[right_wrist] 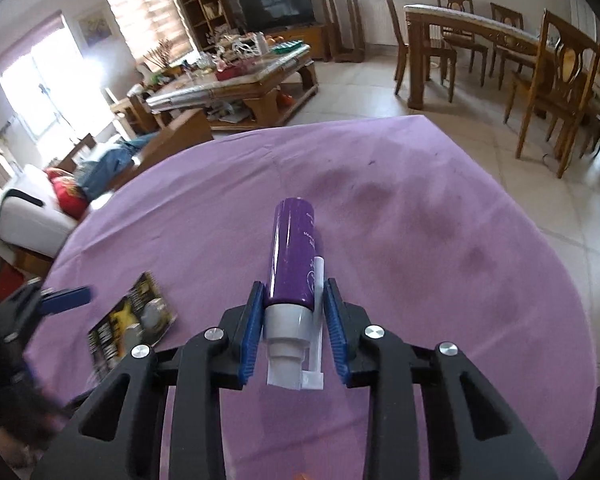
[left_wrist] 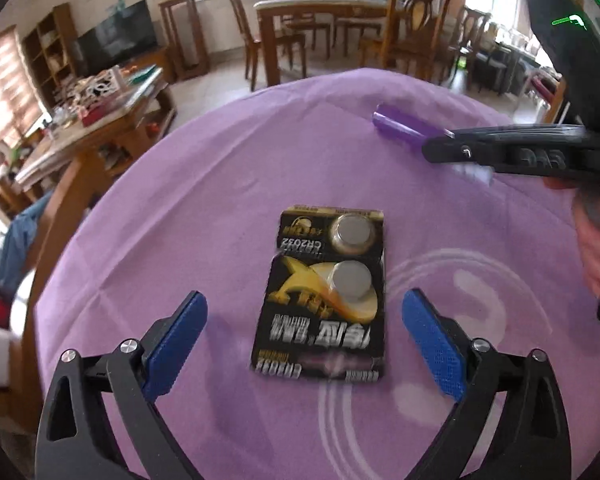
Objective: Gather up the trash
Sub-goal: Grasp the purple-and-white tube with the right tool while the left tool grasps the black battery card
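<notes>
A black and gold card of coin batteries [left_wrist: 320, 332] lies flat on the purple tablecloth [left_wrist: 172, 208]. My left gripper [left_wrist: 305, 304] hovers just above the card's near half, wide open, one blue pad on each side and neither touching it. A purple spray bottle [right_wrist: 294, 248] with a white cap and clip lies lengthwise between the pads of my right gripper [right_wrist: 294, 296], which is shut on its lower end. In the left wrist view that right gripper [left_wrist: 434, 152] reaches in from the right, with the bottle [left_wrist: 404, 124] sticking out beyond it. The battery card [right_wrist: 134, 320] and a left finger [right_wrist: 66, 298] show at the lower left.
A person's hand [left_wrist: 592, 248] holds the right gripper's handle at the right edge. Beyond the table's far edge are tiled floor, a wooden dining table [right_wrist: 460, 20] with chairs, a cluttered coffee table [right_wrist: 236, 80] and a white sofa [right_wrist: 28, 208].
</notes>
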The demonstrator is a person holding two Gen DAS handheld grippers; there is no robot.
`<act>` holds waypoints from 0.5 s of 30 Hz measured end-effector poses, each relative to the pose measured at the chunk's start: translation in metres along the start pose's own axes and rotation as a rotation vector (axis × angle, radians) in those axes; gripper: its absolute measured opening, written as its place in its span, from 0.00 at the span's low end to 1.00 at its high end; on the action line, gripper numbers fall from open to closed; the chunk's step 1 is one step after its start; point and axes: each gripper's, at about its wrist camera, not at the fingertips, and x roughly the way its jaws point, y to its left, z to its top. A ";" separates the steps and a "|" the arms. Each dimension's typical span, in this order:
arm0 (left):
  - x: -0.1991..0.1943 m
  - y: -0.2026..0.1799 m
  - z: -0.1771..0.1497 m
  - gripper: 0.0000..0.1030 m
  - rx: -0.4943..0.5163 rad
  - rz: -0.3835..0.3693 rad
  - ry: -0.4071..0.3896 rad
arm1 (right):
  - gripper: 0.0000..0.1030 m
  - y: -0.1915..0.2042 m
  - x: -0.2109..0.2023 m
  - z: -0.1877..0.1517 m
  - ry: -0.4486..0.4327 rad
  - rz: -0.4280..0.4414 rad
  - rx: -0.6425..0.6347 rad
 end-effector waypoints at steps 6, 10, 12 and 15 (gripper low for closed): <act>-0.002 0.003 0.010 0.58 -0.013 -0.016 -0.022 | 0.29 0.006 -0.014 -0.013 -0.024 0.069 0.002; -0.011 0.007 -0.001 0.57 -0.054 -0.050 -0.068 | 0.29 0.009 -0.019 -0.017 -0.044 0.087 0.003; -0.019 0.008 -0.007 0.56 -0.081 -0.074 -0.095 | 0.29 0.008 -0.026 -0.019 -0.059 0.102 0.013; -0.036 0.004 -0.013 0.56 -0.085 -0.076 -0.133 | 0.29 0.006 -0.036 -0.019 -0.085 0.120 0.020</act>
